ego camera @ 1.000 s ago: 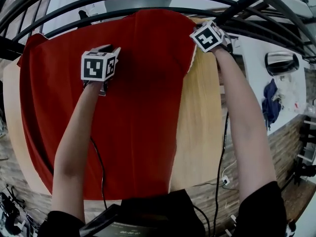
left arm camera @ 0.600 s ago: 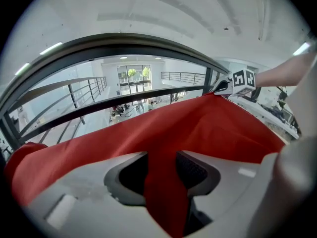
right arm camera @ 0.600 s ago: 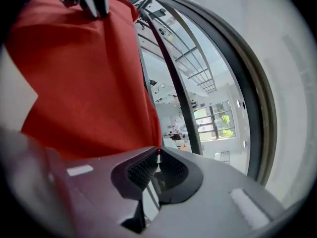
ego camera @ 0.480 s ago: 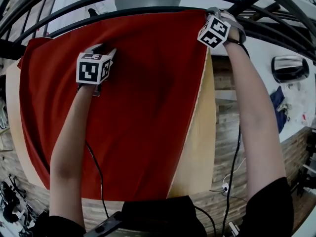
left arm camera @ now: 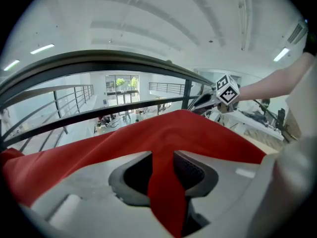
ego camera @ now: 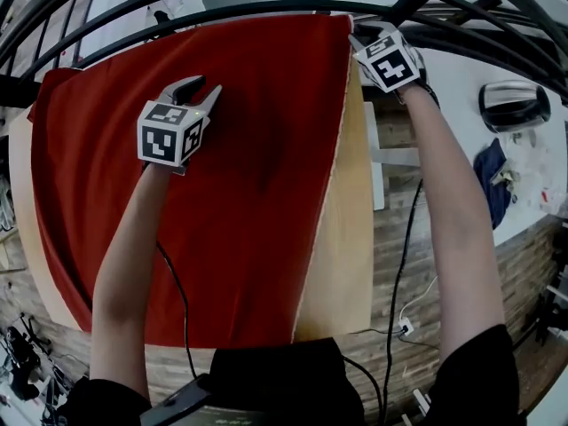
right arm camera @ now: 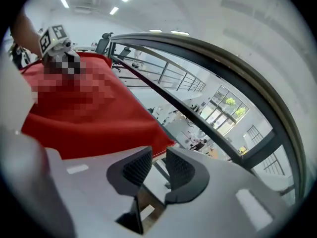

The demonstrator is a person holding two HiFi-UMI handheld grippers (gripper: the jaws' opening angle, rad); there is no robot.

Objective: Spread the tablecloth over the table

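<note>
Left claw (ego camera: 200, 89) hovers over the far middle part of the red tablecloth (ego camera: 240, 193), and its jaws stand a moderate way apart; they have just been closing a little. In the left gripper view the red cloth shows through the gap between the two dark pads (left arm camera: 190, 170), but the pads do not press on it. The right claw (right arm camera: 158, 167) is at the far right corner of the bench (ego camera: 344, 238), and its jaws have just been opening. They are now apart with nothing between them, and the corner of the cloth lies just beside the left pad. The tablecloth lies flat on the bench and covers its left and middle part. Its right edge runs slanted from the far right corner down to the near edge, so a strip of bare wood stays uncovered on the right side. A narrow band of wood also shows along the left edge. Behind the bench runs a dark railing (ego camera: 266, 9). A black cable (ego camera: 177, 291) hangs under the left arm.
</note>
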